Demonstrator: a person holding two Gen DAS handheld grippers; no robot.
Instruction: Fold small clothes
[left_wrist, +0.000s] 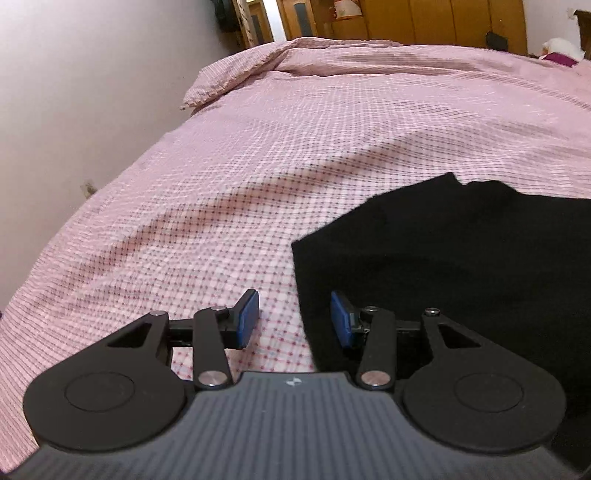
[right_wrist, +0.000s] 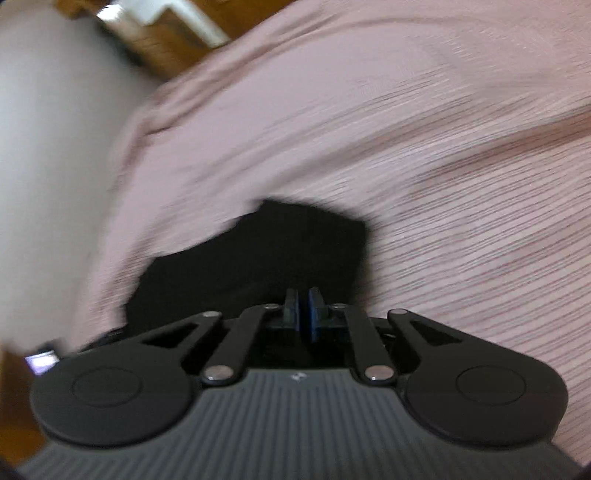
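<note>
A black garment (left_wrist: 461, 266) lies flat on the pink checked bedspread (left_wrist: 258, 155), filling the lower right of the left wrist view. My left gripper (left_wrist: 295, 321) is open just above the bed, its jaws either side of the garment's left edge, holding nothing. In the blurred right wrist view the same black garment (right_wrist: 258, 266) lies just beyond my right gripper (right_wrist: 303, 314). Its blue pads are pressed together, and nothing shows between them.
The bed runs along a pale wall (left_wrist: 74, 92) on the left. Wooden wardrobes (left_wrist: 424, 22) stand behind the bed, with a pillow ridge (left_wrist: 236, 74) at the far end. A small lit screen (right_wrist: 40, 362) shows at the lower left of the right wrist view.
</note>
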